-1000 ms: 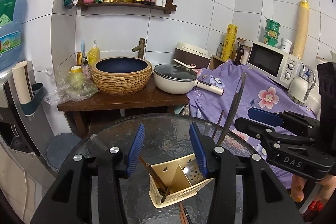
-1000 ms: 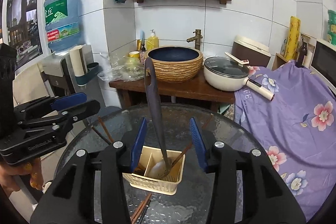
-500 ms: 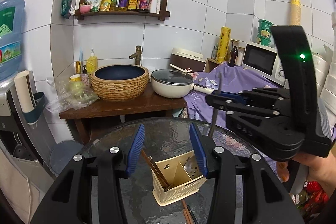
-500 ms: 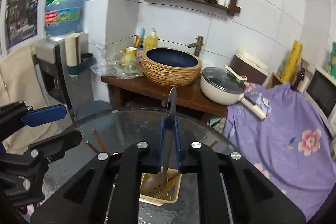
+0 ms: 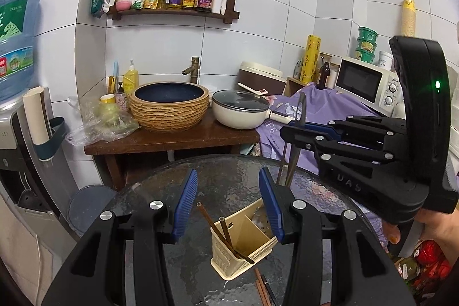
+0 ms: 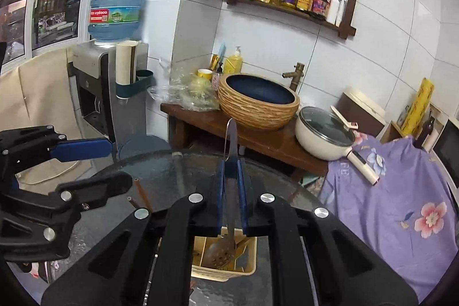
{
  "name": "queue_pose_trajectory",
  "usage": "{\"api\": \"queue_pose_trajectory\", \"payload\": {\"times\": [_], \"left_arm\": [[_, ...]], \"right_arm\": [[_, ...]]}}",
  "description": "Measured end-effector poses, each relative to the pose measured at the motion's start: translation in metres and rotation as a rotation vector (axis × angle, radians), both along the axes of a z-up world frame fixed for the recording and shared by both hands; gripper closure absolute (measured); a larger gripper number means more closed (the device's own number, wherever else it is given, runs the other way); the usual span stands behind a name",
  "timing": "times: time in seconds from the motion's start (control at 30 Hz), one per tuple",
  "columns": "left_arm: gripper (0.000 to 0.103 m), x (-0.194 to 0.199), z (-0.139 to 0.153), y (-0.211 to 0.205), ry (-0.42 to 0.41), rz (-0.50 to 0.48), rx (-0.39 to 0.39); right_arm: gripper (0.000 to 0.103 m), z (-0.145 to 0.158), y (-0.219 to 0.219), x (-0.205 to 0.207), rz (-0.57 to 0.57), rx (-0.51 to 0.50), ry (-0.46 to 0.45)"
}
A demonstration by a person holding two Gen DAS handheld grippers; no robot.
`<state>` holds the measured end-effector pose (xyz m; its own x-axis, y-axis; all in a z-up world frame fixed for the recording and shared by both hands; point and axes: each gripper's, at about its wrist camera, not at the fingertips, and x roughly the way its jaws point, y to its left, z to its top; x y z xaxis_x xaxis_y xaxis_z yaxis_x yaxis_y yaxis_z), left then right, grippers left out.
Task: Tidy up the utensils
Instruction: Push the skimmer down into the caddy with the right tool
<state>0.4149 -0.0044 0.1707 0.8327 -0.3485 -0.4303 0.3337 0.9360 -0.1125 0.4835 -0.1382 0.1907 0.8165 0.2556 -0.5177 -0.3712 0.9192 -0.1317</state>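
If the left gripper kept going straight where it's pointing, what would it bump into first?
Probably the cream utensil holder on the glass table; it sits right between and ahead of the left gripper, though depth is unclear.

A cream slotted utensil basket (image 5: 243, 248) is sitting on the glass table (image 5: 223, 185). Brown chopsticks (image 5: 226, 234) are leaning in one compartment; a perforated metal skimmer (image 6: 221, 250) is standing in another, handle rising upright. More chopsticks are lying beside the basket.

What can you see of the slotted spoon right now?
The slotted spoon is dull grey metal, with a long flat handle and a round perforated bowl. It stands nearly upright, bowl down inside the cream utensil caddy on the glass table. The right gripper is shut on its handle, whose tip rises above the pads.
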Motion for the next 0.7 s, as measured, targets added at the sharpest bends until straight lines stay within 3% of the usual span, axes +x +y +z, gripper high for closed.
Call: {"api": "queue_pose_trajectory", "payload": {"times": [0.07,0.27,0.33,0.47,0.7], "left_arm": [[0.059,0.001,0.000,0.000,0.003,0.000,-0.001],[0.059,0.005,-0.006,0.002,0.027,0.004,-0.014],[0.059,0.006,-0.009,0.002,0.032,0.006,-0.013],[0.059,0.007,-0.010,0.000,0.036,0.002,-0.009],[0.059,0.027,-0.009,-0.004,0.081,-0.001,-0.026]], "right_arm": [[0.094,0.002,-0.002,0.003,-0.026,0.003,0.022],[0.093,0.008,-0.033,0.017,-0.183,0.209,0.179],[0.094,0.010,-0.039,0.019,-0.202,0.242,0.192],[0.099,0.016,-0.020,0.001,-0.147,0.059,0.049],[0.098,0.015,-0.012,-0.015,-0.112,-0.032,-0.076]]}}
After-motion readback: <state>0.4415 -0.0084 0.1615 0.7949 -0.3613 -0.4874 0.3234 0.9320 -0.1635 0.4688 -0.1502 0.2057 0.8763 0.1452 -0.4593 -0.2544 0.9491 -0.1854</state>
